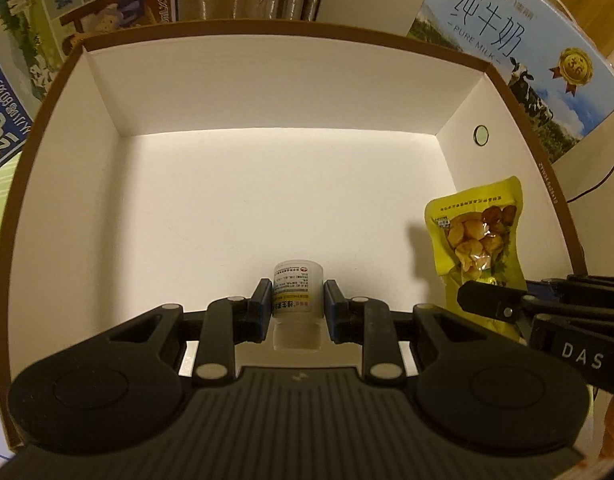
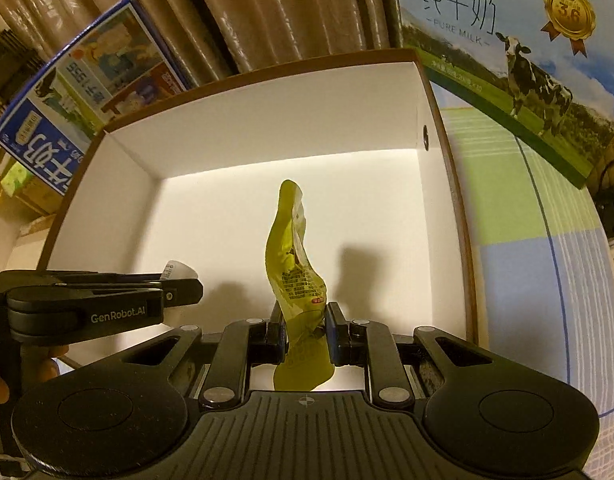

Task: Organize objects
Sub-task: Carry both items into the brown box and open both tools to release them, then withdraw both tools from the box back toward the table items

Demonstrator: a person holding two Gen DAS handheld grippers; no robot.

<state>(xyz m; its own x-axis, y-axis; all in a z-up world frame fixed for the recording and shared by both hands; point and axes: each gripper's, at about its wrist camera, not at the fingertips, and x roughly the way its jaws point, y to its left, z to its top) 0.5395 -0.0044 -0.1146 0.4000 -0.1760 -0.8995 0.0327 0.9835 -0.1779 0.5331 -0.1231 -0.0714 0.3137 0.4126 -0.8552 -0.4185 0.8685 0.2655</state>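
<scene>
Hanging over the open white box (image 1: 243, 184), both items are held above its bare floor: the small labelled bottle (image 1: 294, 290) is clamped upright between the closed fingers of the left gripper (image 1: 297, 304) at lower centre of the left view. The yellow snack pouch (image 2: 297, 264) is pinched at its lower part by the shut right gripper (image 2: 305, 332), its long axis standing up toward the far wall. How far either item sits above the floor cannot quite be judged, so a straight lowering is probably called for.

Warm, dim light falls on brown pleated curtains (image 2: 275, 12) behind stacked milk cartons (image 1: 519, 56), with a green-and-blue checked cloth (image 2: 519, 216) alongside.
</scene>
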